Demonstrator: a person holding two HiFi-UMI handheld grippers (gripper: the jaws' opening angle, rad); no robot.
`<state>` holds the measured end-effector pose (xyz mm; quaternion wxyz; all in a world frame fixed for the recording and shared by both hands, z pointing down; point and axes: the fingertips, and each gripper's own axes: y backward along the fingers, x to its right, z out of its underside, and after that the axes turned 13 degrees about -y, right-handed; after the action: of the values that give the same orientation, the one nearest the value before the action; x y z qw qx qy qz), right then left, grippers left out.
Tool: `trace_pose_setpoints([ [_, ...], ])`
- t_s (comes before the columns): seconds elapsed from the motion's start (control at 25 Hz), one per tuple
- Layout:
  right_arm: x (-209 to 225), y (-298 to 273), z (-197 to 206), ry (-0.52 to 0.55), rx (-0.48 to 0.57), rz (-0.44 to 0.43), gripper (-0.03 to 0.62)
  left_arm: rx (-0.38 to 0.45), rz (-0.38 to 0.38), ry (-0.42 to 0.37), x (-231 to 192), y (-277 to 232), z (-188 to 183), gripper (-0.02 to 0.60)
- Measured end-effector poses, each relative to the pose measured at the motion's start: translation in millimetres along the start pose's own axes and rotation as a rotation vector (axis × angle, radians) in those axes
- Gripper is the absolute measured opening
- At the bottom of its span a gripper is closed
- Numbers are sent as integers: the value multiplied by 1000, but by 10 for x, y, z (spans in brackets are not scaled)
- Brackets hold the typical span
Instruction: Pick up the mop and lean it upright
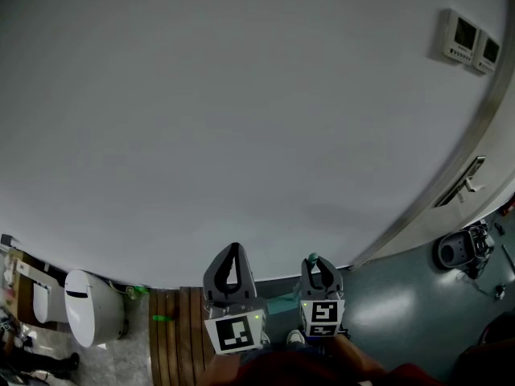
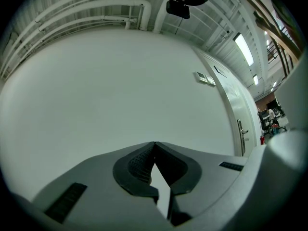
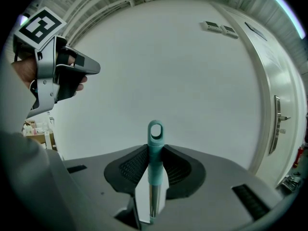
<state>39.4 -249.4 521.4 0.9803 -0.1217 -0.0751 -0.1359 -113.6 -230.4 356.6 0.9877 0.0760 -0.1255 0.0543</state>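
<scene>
A wall [image 1: 241, 119] stands ahead. Two wall panels [image 1: 471, 43] sit side by side on it at the upper right, just left of a door [image 1: 491, 199], which has its door handle [image 1: 467, 182] near the frame. A toilet [image 1: 88, 308] stands at the foot of the wall on the lower left, with a strip of slatted floor [image 1: 173, 336] to its right. The left gripper [image 1: 234, 252] is left of the right gripper [image 1: 319, 265], both before the wall. The mop handle [image 3: 155, 153] stands upright between the right gripper's jaws, its tip above them. A floor device [image 1: 460, 249] lies below the door.
</scene>
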Motion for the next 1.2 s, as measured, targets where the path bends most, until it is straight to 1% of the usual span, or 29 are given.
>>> trace_pose_setpoints([
  [0.24, 66, -152, -38, -1, 13, 18, 104, -4, -4, -4, -2, 10, 12, 14],
  [0.56, 125, -514, -91, 5, 11, 33, 106, -7, -1, -5, 21, 18, 14, 14],
  [0.96, 190, -962, -145, 20, -16, 46, 109, -8, -15, -6, -9, 31, 0, 14],
  [1.2, 182, -1117, -156, 32, -21, 57, 112, -8, -19, -12, -54, 43, 4, 14],
])
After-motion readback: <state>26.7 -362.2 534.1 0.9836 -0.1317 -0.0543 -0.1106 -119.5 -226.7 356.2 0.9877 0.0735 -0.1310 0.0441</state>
